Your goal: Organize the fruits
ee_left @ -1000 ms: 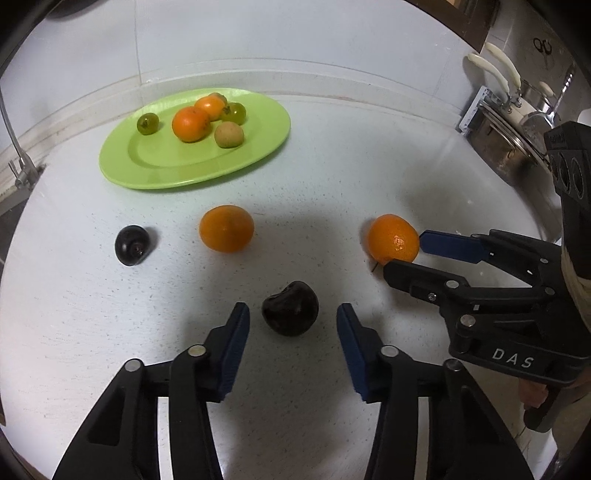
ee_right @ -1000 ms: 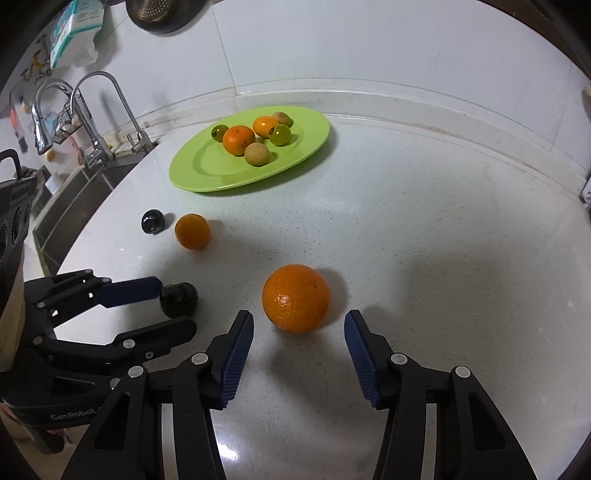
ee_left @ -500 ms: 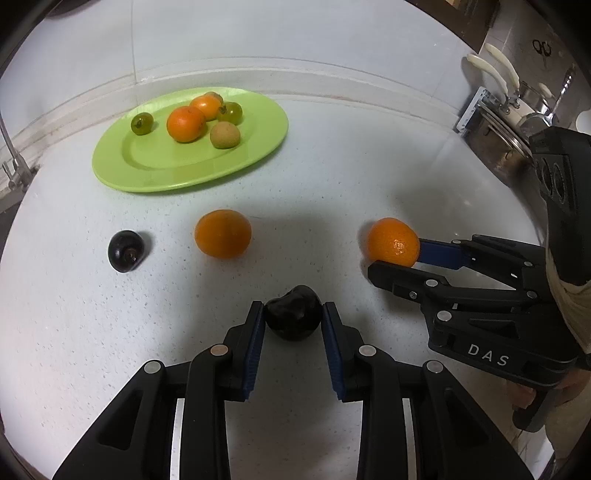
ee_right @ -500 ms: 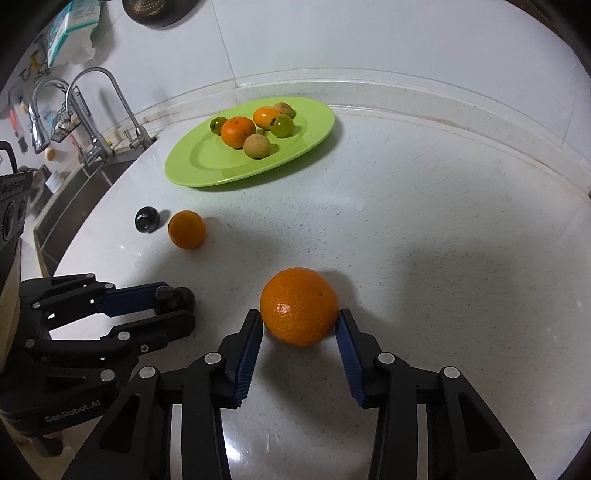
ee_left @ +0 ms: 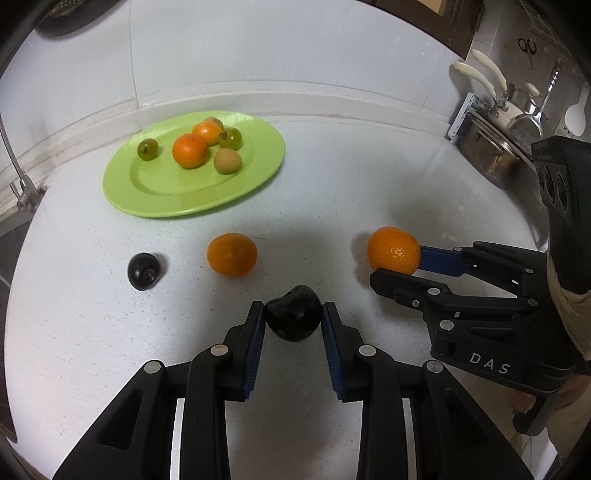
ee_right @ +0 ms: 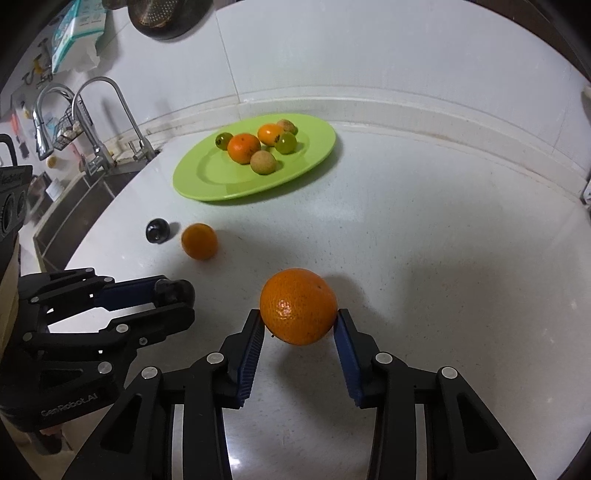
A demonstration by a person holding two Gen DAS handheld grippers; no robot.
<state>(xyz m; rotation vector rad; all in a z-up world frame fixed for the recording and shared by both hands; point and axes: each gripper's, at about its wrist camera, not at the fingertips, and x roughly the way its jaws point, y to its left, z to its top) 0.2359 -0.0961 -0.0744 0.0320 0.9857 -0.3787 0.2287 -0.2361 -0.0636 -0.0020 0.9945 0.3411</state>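
Green plate (ee_left: 266, 162): six small fruits | left tongs (ee_left: 293, 319) clenched on dark plum (ee_left: 293, 314) | right tongs (ee_right: 300, 325) grasping orange (ee_right: 298, 306)

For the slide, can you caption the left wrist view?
Left gripper shut on a dark plum; right gripper shut on an orange, green plate beyond.

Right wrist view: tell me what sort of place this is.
Most likely a home kitchen: a sink with two curved taps stands at the left, a strainer hangs on the wall, and fruit sits on a white countertop.
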